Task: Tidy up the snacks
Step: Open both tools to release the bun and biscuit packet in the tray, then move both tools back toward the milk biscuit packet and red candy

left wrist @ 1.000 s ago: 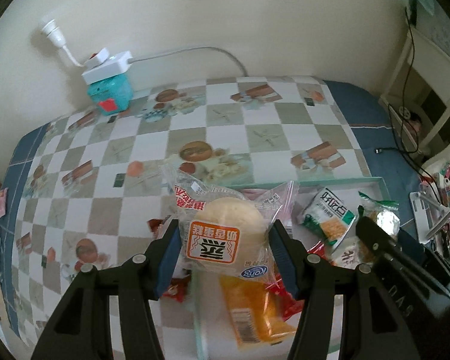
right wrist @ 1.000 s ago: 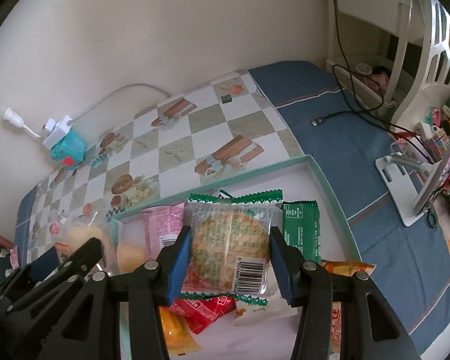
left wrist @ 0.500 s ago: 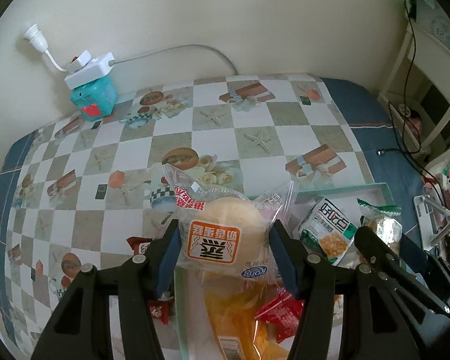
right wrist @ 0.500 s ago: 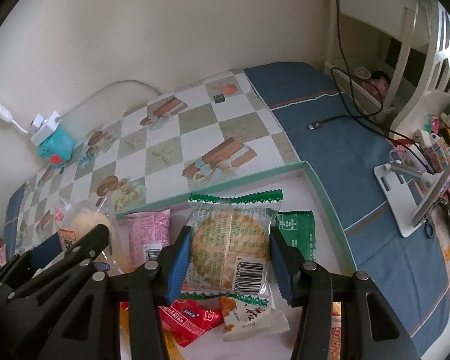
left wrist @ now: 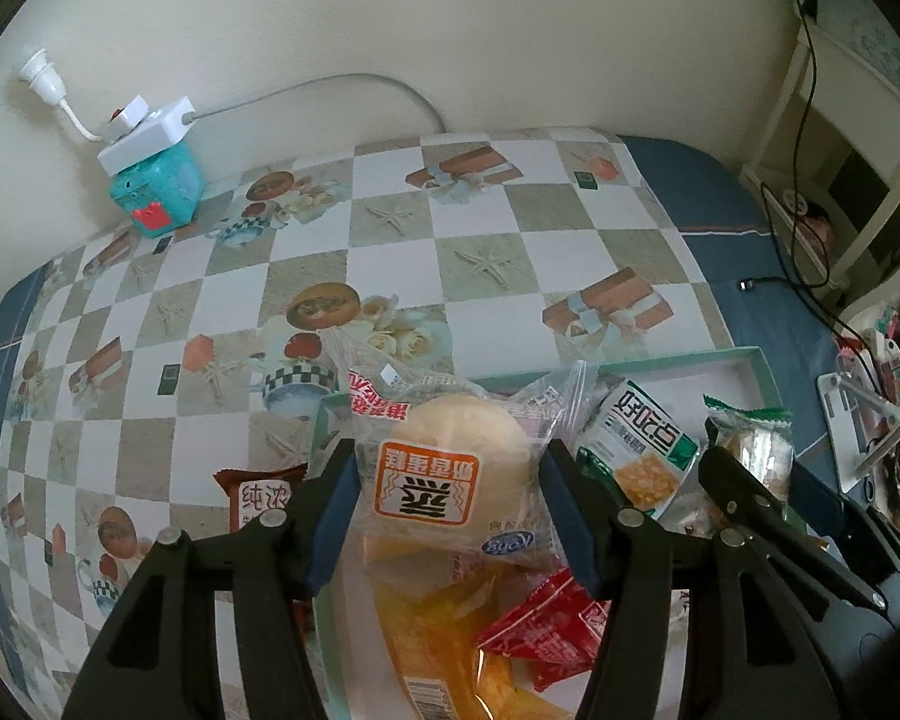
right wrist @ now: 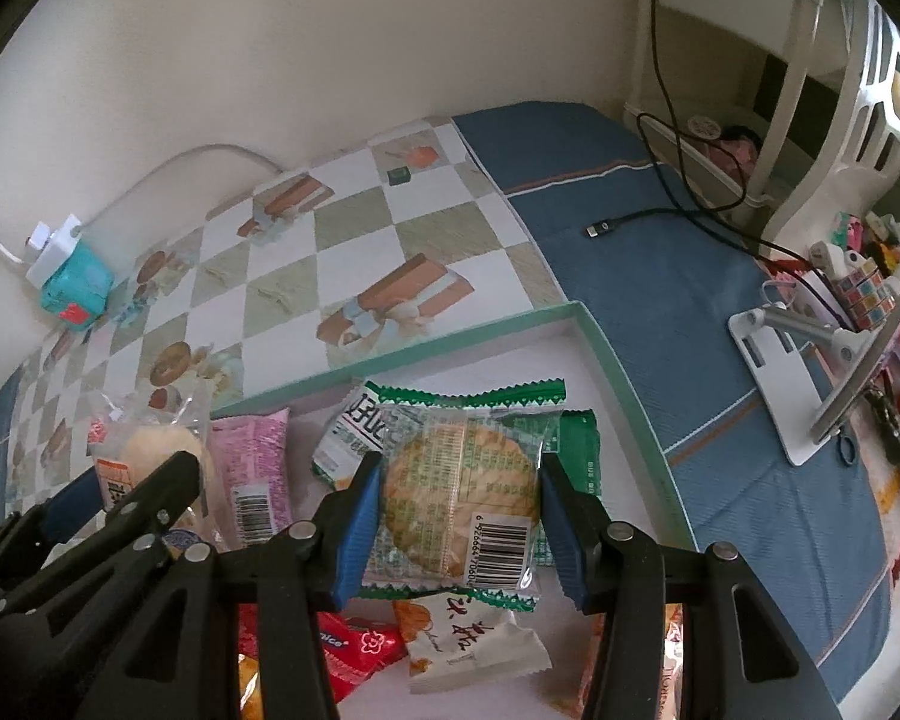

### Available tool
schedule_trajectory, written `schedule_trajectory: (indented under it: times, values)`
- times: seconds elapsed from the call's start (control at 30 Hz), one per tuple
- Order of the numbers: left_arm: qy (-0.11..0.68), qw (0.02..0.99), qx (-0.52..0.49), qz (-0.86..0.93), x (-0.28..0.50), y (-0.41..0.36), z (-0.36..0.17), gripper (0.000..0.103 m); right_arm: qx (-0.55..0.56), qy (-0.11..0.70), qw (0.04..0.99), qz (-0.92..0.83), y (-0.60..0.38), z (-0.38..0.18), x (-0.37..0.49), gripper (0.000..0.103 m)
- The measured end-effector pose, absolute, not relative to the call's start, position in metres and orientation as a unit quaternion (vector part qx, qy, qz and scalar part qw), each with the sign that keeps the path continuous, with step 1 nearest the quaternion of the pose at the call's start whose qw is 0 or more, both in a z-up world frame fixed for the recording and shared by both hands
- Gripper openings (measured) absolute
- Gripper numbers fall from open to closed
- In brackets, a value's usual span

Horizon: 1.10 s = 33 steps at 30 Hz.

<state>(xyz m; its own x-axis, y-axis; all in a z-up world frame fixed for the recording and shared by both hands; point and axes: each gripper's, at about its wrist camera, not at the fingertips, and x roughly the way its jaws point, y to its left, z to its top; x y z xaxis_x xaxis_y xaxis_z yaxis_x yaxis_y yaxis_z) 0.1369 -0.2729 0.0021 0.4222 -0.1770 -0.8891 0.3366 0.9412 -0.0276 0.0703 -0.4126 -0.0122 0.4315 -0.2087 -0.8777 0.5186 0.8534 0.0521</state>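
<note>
Left wrist view: your left tool (left wrist: pixel 447 501) clamps a bagged bun (left wrist: pixel 450 468) above the green tray (right wrist: pixel 624 384); your right tool (right wrist: pixel 459 516) pinches a cracker pack (right wrist: pixel 459 480) over the same tray. Placing step, likely: next, lower each into a bare spot, then release.
</note>
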Motion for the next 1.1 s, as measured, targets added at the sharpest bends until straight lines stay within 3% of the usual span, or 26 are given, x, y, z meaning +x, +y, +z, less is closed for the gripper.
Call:
schedule_trajectory:
  times: [0.13,0.2,0.63,0.73,0.87,0.97,1.03,1.1]
  values:
    - [0.51,0.843,0.082,-0.148,0.136,-0.27,0.007,0.064,0.158,0.486,0.829,-0.229,-0.417,-0.011,0.068,0.057]
    - [0.512,0.842,0.078,-0.147,0.137,-0.268,0.008,0.071,0.155,0.486,0.828,-0.231,-0.417,-0.01,0.067,0.061]
    - [0.532,0.841,0.051,-0.086,0.149,-0.237,0.009,0.072,0.135,0.488,0.829,-0.236,-0.411,-0.004,0.067,0.062]
    - [0.538,0.839,0.043,-0.07,0.152,-0.226,0.008,0.081,0.126,0.489,0.83,-0.237,-0.407,-0.002,0.068,0.062]
    - [0.54,0.84,0.034,-0.053,0.155,-0.213,0.01,0.081,0.109,0.491,0.83,-0.241,-0.4,0.0,0.071,0.075]
    - [0.541,0.839,0.035,-0.039,0.157,-0.205,0.01,0.083,0.092,0.495,0.83,-0.242,-0.394,0.002,0.073,0.075]
    - [0.543,0.839,0.033,-0.028,0.158,-0.199,0.008,0.09,0.079,0.496,0.83,-0.242,-0.388,0.003,0.075,0.079]
    - [0.543,0.839,0.026,-0.019,0.159,-0.193,0.007,0.099,0.071,0.493,0.833,-0.239,-0.384,0.005,0.076,0.094]
